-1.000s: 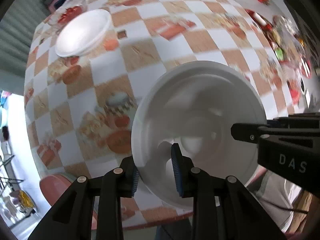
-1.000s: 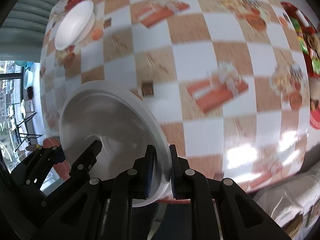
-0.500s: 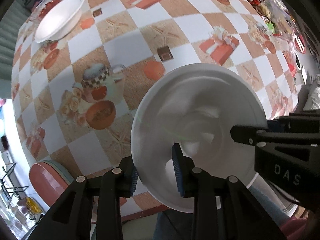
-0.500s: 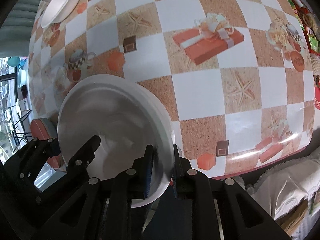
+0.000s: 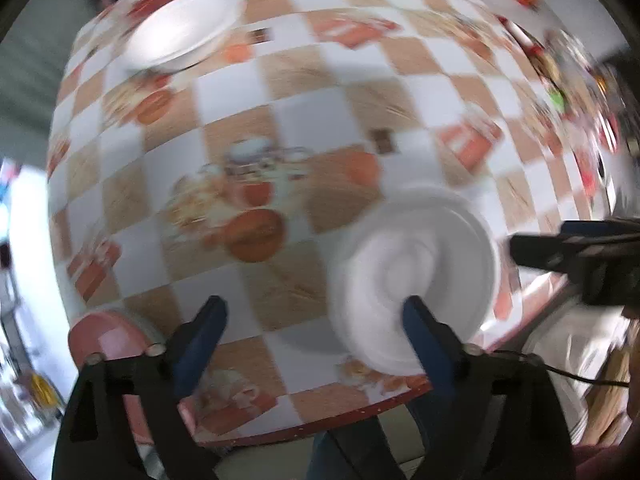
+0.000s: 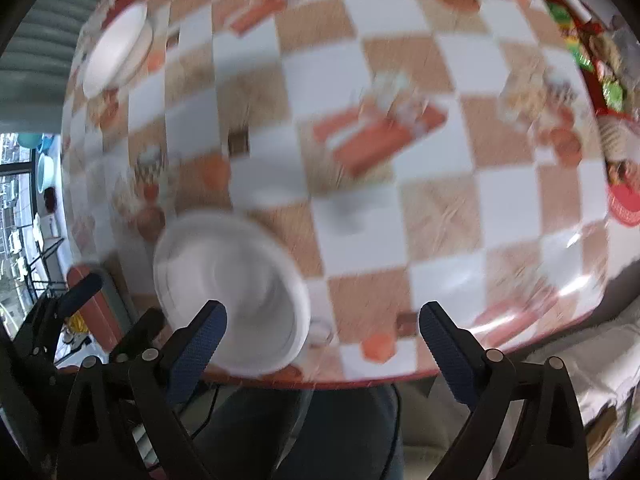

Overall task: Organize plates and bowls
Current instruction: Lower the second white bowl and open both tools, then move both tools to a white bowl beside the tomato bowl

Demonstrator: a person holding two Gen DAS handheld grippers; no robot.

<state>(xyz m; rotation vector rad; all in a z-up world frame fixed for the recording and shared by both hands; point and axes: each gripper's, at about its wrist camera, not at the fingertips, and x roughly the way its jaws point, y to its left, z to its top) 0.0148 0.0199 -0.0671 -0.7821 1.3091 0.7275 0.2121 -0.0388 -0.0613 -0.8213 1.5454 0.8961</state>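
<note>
White plate (image 5: 412,280): lies at the worktop (image 5: 328,92) near edge.
Left claw (image 5: 312,320): wide, empty.
Right claw (image 6: 322,326): wide, empty.
Care: lift straight clear.

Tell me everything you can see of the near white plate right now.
The near white plate is round, plain white, glossy like ceramic or melamine, with a raised rim and a ringed centre well; blur hides finer detail. It lies near the front edge of the checkered tablecloth, casting a shadow to its left. Both the left gripper and right gripper are open; neither clamps it. It looks empty.
</note>
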